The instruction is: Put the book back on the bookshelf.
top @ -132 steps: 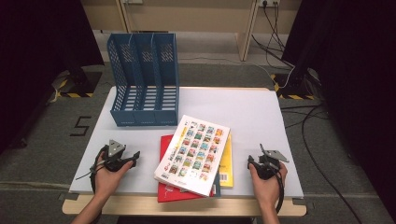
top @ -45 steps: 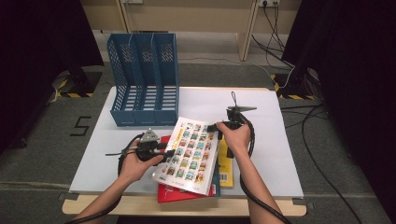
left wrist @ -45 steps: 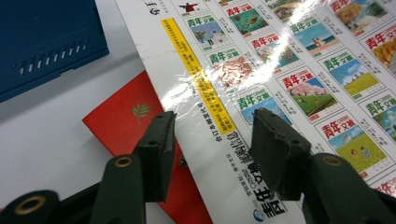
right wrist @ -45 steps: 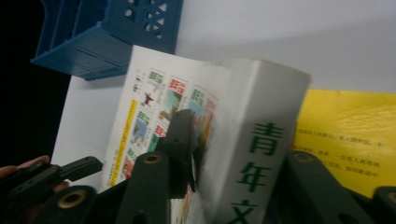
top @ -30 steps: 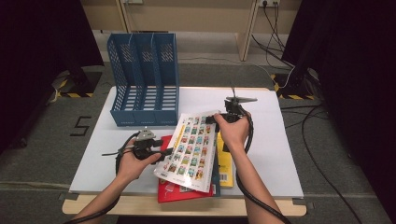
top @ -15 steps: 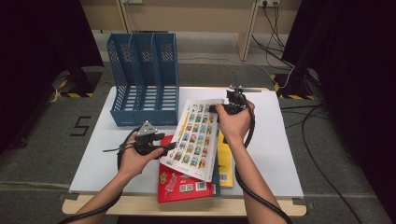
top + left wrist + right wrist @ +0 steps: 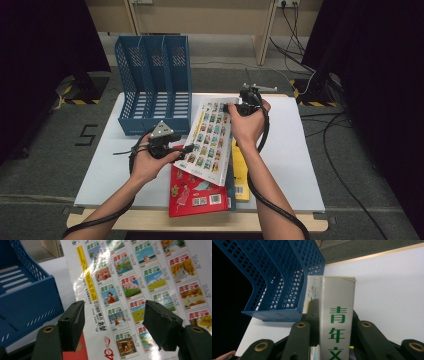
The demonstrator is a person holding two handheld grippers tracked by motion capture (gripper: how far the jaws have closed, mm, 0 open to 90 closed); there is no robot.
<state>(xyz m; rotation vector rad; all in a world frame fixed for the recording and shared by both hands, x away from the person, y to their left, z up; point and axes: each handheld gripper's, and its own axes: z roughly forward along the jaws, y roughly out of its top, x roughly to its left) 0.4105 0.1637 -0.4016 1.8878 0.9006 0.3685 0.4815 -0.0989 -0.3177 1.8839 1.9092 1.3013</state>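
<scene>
Just in front of the blue file rack (image 7: 154, 82), lifted off the stack at a slant: white book (image 7: 210, 142) with rows of small colour pictures on its cover, far end raised, near end low over the red book (image 7: 197, 192). Clamped at that far end, nearer the rack's right side, by the right gripper (image 7: 239, 107), jaws pressed against both faces with the grey spine and its green characters (image 7: 337, 322) standing between them. Level with the rack's front edge and just below it, the left gripper (image 7: 186, 148), jaws spread and just now opening wider, picture cover (image 7: 130, 290) lying behind the gap, pads apart from it. Farther from the rack, under the red book, a yellow book (image 7: 241, 172) flat on the white table (image 7: 295, 150).
</scene>
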